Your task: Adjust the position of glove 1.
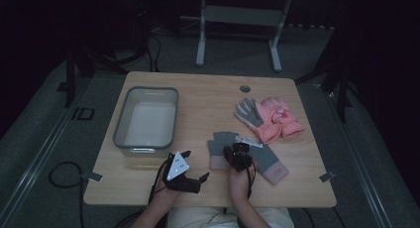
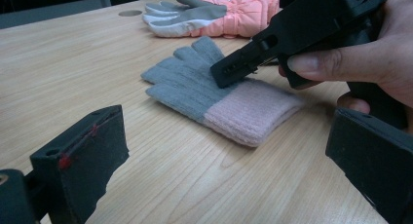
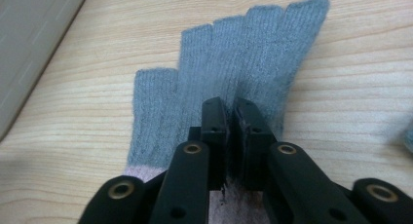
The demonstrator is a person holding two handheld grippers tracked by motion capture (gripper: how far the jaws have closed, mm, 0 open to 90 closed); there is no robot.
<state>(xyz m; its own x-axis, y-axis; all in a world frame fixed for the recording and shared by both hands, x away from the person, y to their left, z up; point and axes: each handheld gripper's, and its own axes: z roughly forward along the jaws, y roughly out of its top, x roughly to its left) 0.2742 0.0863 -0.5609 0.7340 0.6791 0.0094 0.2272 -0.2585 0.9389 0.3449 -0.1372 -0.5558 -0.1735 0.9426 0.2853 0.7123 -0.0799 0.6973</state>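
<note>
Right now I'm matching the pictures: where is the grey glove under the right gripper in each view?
High view: grey glove, low centre, beside the right gripper.
Left gripper view: centre.
Right gripper view: centre, above the jaws.
Shared landmark: its pink cuff.

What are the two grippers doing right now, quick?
Left gripper: open, holding nothing, beside the bin.
Right gripper: jaws nearly shut, tips down on the grey glove; whether they pinch the knit cannot be told.
</note>
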